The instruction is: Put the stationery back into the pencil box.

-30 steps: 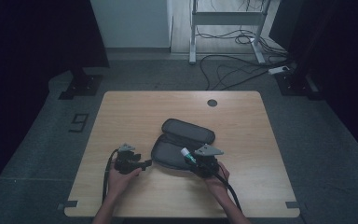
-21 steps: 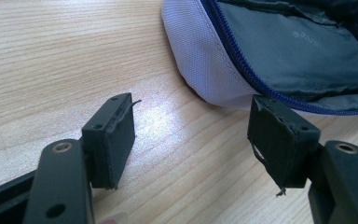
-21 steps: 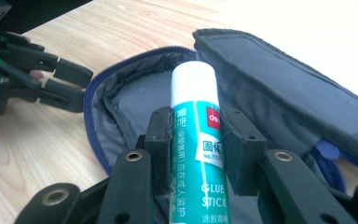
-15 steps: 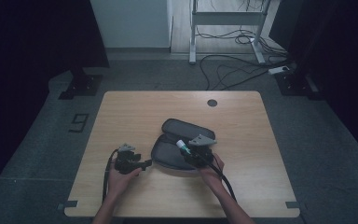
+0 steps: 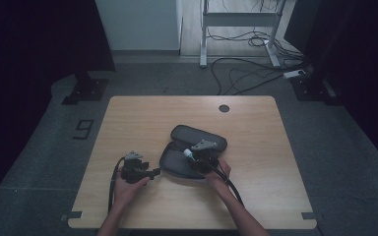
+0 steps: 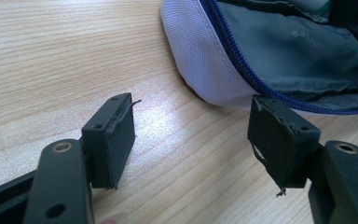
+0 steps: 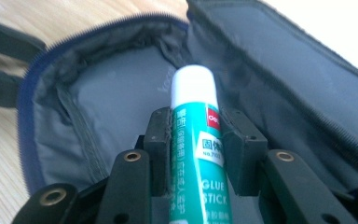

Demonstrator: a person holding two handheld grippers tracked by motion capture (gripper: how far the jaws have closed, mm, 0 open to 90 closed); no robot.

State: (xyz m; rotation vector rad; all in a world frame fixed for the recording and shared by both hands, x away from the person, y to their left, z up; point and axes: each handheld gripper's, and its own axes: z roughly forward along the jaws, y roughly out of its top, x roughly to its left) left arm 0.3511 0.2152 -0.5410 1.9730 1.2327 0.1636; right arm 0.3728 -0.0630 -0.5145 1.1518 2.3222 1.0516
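Observation:
An open grey pencil case [image 5: 187, 157] with a blue zip lies on the wooden table [image 5: 142, 118], its lid folded back. My right gripper [image 5: 193, 156] is shut on a green and white glue stick [image 7: 196, 140], holding it over the case's grey lining [image 7: 116, 107], white cap pointing into the case. The glue stick [image 5: 188, 153] shows as a small white-green tip in the high view. My left gripper [image 5: 153, 173] rests open on the table just left of the case, its pads [image 6: 114, 135] apart with bare wood between them, the case's pale rim [image 6: 200, 60] just beyond.
The table has a round cable hole [image 5: 223, 108] at its far side. Cables trail from both grippers toward the near edge. On the floor behind stand a desk frame [image 5: 236, 29] and loose cables.
My right gripper has carried the glue stick leftward over the open case. The left gripper has stayed in place.

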